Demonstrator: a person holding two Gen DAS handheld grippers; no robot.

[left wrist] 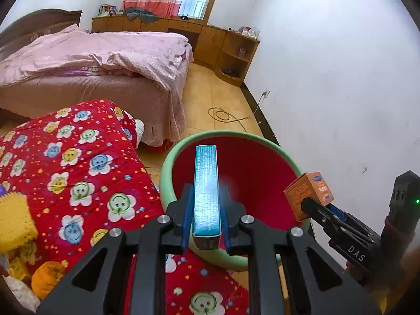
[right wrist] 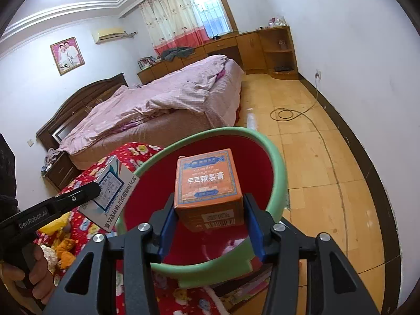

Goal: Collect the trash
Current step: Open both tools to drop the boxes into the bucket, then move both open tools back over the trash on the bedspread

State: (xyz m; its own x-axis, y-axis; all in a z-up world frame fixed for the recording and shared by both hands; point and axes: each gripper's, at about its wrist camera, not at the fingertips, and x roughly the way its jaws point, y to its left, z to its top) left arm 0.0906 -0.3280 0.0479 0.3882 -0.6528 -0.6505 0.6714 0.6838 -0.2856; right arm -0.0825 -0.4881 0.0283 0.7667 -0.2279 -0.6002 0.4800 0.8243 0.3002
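My left gripper (left wrist: pixel 206 207) is shut on a flat teal-and-white box (left wrist: pixel 206 183), held edge-up over the red inside of a bin with a green foam rim (left wrist: pixel 168 157). My right gripper (right wrist: pixel 210 220) is shut on an orange carton (right wrist: pixel 208 183) with printed characters, also above the bin (right wrist: pixel 275 162). In the left wrist view the orange carton (left wrist: pixel 308 194) hangs in the right gripper (left wrist: pixel 311 203) over the bin's right rim. In the right wrist view the flat box (right wrist: pixel 113 191) and the left gripper (right wrist: pixel 92 193) sit at the bin's left rim.
A red flower-print quilt (left wrist: pixel 78 173) with yellow and orange soft toys (left wrist: pixel 15 215) lies left of the bin. Beyond stands a bed with pink bedding (left wrist: pixel 92 52) and wooden cabinets (left wrist: pixel 210 39). A coiled cable (right wrist: pixel 286 113) lies on the wooden floor by the white wall.
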